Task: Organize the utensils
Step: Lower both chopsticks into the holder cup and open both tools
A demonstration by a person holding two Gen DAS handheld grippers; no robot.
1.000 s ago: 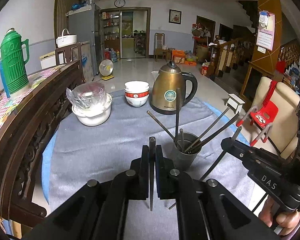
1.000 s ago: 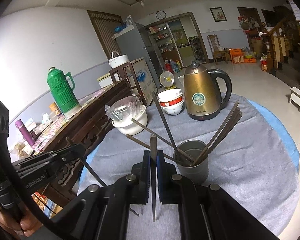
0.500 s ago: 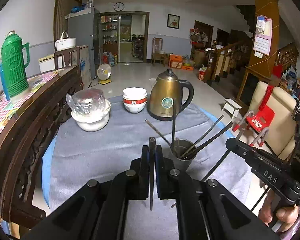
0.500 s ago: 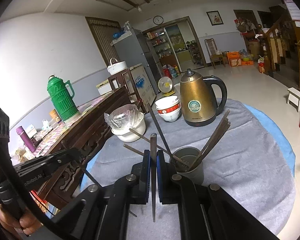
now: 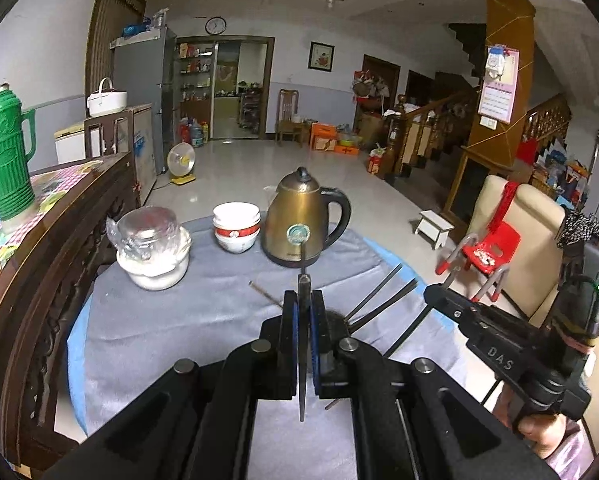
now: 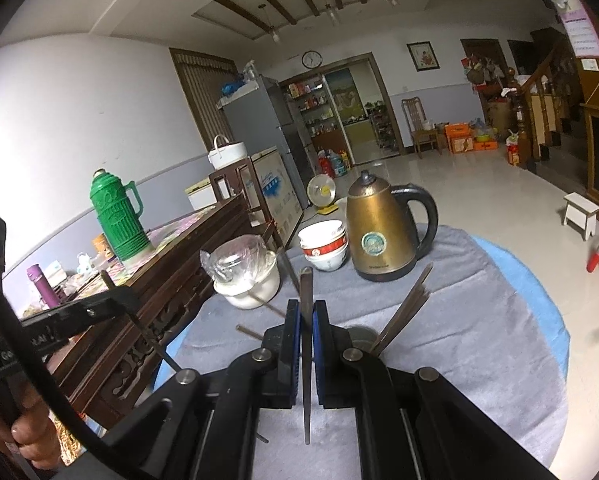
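My left gripper [image 5: 304,300] is shut on a dark chopstick [image 5: 302,360] that runs upright between its pads. My right gripper [image 6: 306,312] is shut on another dark chopstick [image 6: 306,360] in the same way. A grey metal cup [image 6: 361,336] with several dark chopsticks [image 6: 405,312] fanning out stands on the grey cloth, just beyond and below both grippers; its body is mostly hidden behind the fingers. In the left wrist view only its chopsticks [image 5: 379,300] show clearly. The right gripper's body [image 5: 499,344] is at the right of the left wrist view.
On the grey cloth [image 5: 203,320] stand a bronze kettle [image 5: 301,224], stacked white bowls [image 5: 235,226] and a white pot under plastic wrap [image 5: 153,248]. A dark wooden sideboard [image 5: 51,248] with a green thermos [image 5: 5,168] borders the left. A chair [image 5: 511,240] stands right.
Both grippers have risen and drawn back, each still holding its chopstick. The cup has dropped lower in both views and is now mostly hidden behind the fingers.
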